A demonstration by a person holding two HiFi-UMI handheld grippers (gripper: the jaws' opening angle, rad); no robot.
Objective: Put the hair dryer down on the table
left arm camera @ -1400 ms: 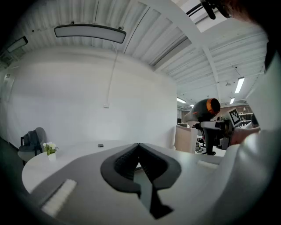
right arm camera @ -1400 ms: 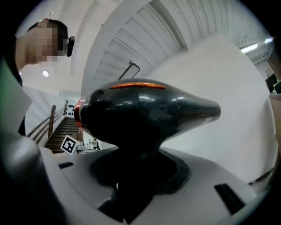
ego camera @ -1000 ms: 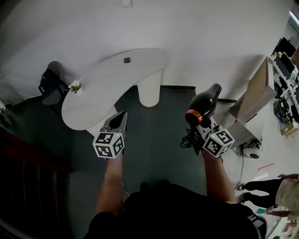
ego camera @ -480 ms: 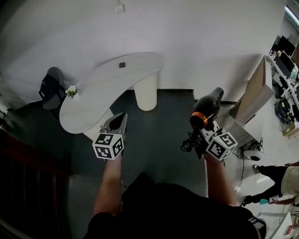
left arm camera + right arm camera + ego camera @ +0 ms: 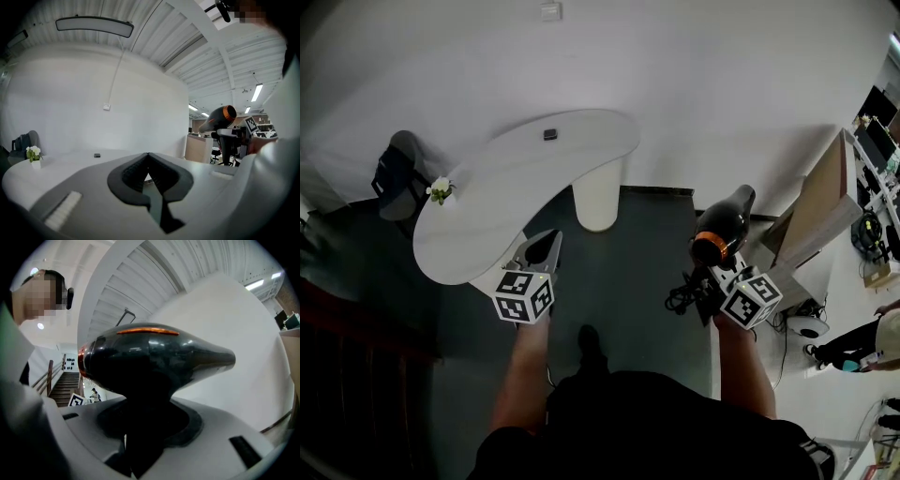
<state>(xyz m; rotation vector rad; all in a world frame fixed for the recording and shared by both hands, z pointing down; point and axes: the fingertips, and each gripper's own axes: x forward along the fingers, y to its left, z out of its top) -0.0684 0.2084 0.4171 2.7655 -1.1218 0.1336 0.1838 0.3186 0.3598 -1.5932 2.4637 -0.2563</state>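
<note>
A black hair dryer (image 5: 722, 228) with an orange ring stands upright in my right gripper (image 5: 717, 267), whose jaws are shut on its handle; its black cord (image 5: 682, 292) hangs bunched beside the gripper. In the right gripper view the hair dryer (image 5: 154, 357) fills the frame above the jaws. From the left gripper view the hair dryer (image 5: 219, 118) shows at the right, held in the air. My left gripper (image 5: 546, 249) is shut and holds nothing, near the front edge of the curved white table (image 5: 506, 192). The left gripper (image 5: 148, 155) has its pads together.
On the table lie a small dark object (image 5: 550, 135) and a little white flower pot (image 5: 440, 190). A dark chair (image 5: 394, 173) stands at the table's left. A wooden cabinet (image 5: 820, 211) is at the right, and a person's legs (image 5: 853, 337) are at the far right.
The view has shifted, so the table sits slightly lower and nearer. Both grippers keep their pose, the right one still holding the hair dryer. The person at the right has moved.
</note>
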